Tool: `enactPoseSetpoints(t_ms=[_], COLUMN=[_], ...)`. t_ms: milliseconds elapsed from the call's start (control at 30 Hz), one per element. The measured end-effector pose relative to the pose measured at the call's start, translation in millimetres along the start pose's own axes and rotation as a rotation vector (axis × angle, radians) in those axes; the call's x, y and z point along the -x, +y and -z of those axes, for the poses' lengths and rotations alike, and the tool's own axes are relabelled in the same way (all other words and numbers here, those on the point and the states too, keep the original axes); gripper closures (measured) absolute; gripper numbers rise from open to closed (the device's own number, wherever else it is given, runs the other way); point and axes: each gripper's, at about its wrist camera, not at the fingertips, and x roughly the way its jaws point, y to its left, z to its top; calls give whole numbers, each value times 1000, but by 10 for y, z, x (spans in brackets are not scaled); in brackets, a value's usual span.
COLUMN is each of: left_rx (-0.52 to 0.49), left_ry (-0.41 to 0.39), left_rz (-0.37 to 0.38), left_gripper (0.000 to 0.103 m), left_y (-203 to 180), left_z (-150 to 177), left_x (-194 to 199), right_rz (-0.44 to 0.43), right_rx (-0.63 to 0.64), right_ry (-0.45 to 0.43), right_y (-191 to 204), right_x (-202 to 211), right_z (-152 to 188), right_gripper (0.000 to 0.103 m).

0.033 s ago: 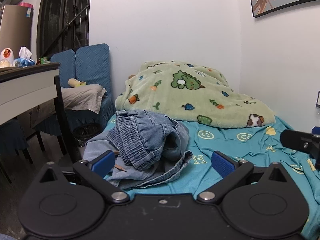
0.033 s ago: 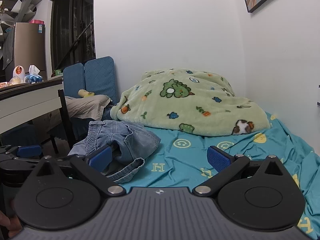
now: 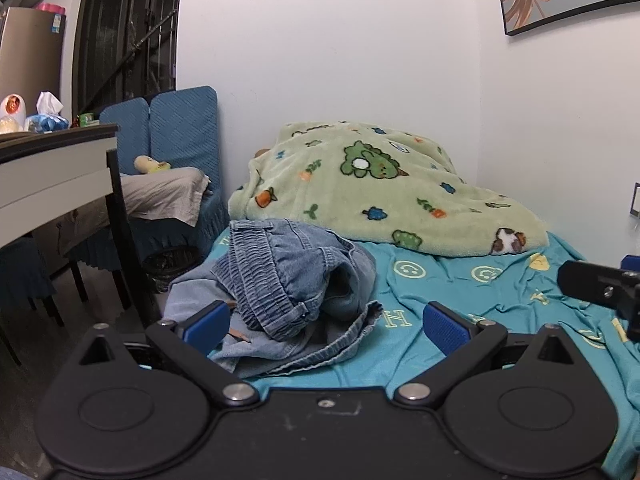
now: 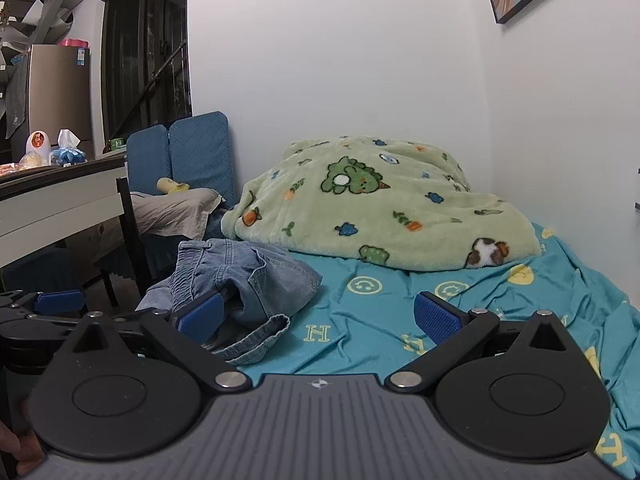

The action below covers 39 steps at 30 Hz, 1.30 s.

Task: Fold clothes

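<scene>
A crumpled pair of blue denim jeans (image 3: 288,276) lies in a heap on the teal bed sheet (image 3: 460,288), near the bed's left edge. It also shows in the right wrist view (image 4: 256,276). My left gripper (image 3: 326,326) is open and empty, hovering just in front of the heap. My right gripper (image 4: 318,318) is open and empty, to the right of the jeans over the sheet (image 4: 380,320). Part of the right gripper shows at the right edge of the left wrist view, and the left gripper's blue pads (image 4: 60,302) show at the left of the right wrist view.
A green fleece blanket (image 3: 380,188) with cartoon prints is bunched at the bed's far end against the white wall. A white table (image 3: 52,184) with a black leg stands left of the bed. Blue-covered chairs (image 3: 176,128) with a grey cloth stand behind it.
</scene>
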Motion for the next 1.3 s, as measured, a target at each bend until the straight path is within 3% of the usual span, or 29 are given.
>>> enactPoseSetpoints(t_ms=[533,767,1300], left_rx=[54,42,29], left_ry=[7,2,-22], left_rz=[16,33,40], left_gripper=[0,0,0], left_y=[52,24,12], left_z=[29,40,63], left_x=[-6,0,44], right_rz=[7,-40,-31], right_rx=[-15,-32,-15], right_ry=[-1,33,41], right_y=[-88,-147,-152], right_x=[-25,-68,-79], right_z=[-5,31,48], right_gripper=[0,0,0])
